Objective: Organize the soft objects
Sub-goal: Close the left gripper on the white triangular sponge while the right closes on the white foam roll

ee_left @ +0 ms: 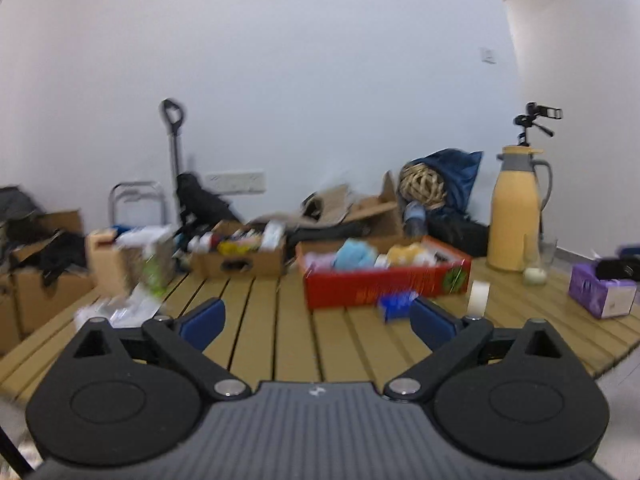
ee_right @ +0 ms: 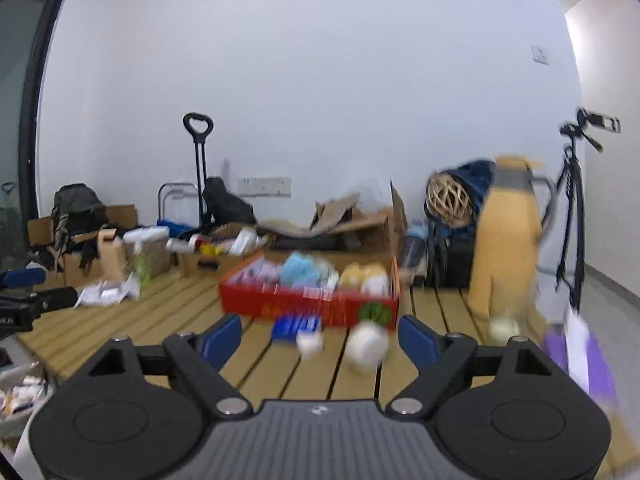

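Observation:
A red box (ee_left: 384,286) (ee_right: 308,306) stands on the slatted wooden table (ee_left: 272,328) (ee_right: 260,364), holding a light blue soft toy (ee_left: 354,254) (ee_right: 298,268), a yellow one (ee_left: 408,252) (ee_right: 366,274) and pink items. My left gripper (ee_left: 318,324) is open over the table, nothing between its blue pads; the box lies ahead of it, slightly right. My right gripper (ee_right: 320,338) is also open and empty, facing the box. A small blue packet (ee_left: 394,306) (ee_right: 296,328) lies in front of the box. Both views are blurred.
A yellow thermos jug (ee_left: 516,212) (ee_right: 506,240), a tape roll (ee_left: 479,296) (ee_right: 366,344), a purple tissue box (ee_left: 602,292) (ee_right: 576,352) and a cardboard box of bottles (ee_left: 240,254) share the table. Plastic packets (ee_left: 120,308) lie at its left. Cartons, bags and a tripod (ee_right: 572,216) stand behind.

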`<state>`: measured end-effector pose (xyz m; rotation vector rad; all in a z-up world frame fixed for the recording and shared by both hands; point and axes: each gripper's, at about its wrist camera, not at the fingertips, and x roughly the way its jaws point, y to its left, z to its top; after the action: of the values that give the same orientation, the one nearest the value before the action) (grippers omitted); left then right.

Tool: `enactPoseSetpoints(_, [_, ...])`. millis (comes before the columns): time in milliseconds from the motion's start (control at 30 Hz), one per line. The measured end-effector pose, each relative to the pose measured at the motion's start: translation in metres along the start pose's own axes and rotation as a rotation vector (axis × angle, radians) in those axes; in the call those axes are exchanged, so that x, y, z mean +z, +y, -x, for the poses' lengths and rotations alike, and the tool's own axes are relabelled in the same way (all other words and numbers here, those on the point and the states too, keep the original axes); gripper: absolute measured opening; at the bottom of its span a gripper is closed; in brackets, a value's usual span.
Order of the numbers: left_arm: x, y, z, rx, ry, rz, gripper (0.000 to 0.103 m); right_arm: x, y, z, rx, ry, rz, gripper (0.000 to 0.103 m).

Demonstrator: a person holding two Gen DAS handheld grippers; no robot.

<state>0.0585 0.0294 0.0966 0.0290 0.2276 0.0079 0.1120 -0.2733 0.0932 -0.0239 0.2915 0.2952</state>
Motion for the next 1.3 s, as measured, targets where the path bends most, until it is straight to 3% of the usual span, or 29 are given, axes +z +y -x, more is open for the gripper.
enactPoseSetpoints(100, [-0.021,0.006,0.026,0.001,0.029,0.101,0.103,-0.035,0.01,0.034,-0.065,0.027,-0.024,0.086])
enactPoseSetpoints(233, [-0.022,-0.001,0.032,0.002,0.004,0.038,0.103,-0.053,0.02,0.058,-0.07,0.035,-0.013,0.09])
enactPoseSetpoints(300, [-0.019,-0.002,0.03,0.004,-0.004,0.056,0.103,-0.056,0.024,0.063,-0.056,0.026,0.003,0.09])
enactPoseSetpoints(533, [-0.021,-0.021,-0.016,-0.019,0.043,0.056,0.103,-0.059,0.013,0.034,-0.053,0.015,-0.03,0.09])
enactPoseSetpoints(633, [-0.025,-0.037,-0.06,-0.076,0.07,0.089,0.103,-0.057,-0.006,0.003,-0.074,0.023,-0.094,0.09])
enactPoseSetpoints(733, [-0.026,-0.055,-0.117,-0.099,0.145,0.102,0.103,-0.053,-0.024,-0.035,-0.086,0.035,-0.118,0.089])
enactPoseSetpoints(833, [-0.022,-0.075,-0.173,-0.136,0.195,0.117,0.096,-0.046,-0.044,-0.078,-0.083,0.05,-0.109,0.088])
enactPoseSetpoints(900, [-0.018,-0.088,-0.208,-0.148,0.223,0.113,0.084,-0.04,-0.058,-0.108,-0.04,0.078,-0.085,0.088])
enactPoseSetpoints(1133, [-0.021,-0.131,-0.298,-0.152,0.308,0.113,0.072,-0.021,-0.109,-0.216,0.179,0.192,-0.026,0.089])
enactPoseSetpoints(1267, [-0.026,-0.141,-0.328,-0.156,0.376,0.141,0.064,-0.018,-0.111,-0.265,0.233,0.262,-0.016,0.087])
enactPoseSetpoints(1300, [-0.026,-0.143,-0.334,-0.158,0.401,0.144,0.057,-0.019,-0.11,-0.274,0.246,0.267,-0.012,0.084])
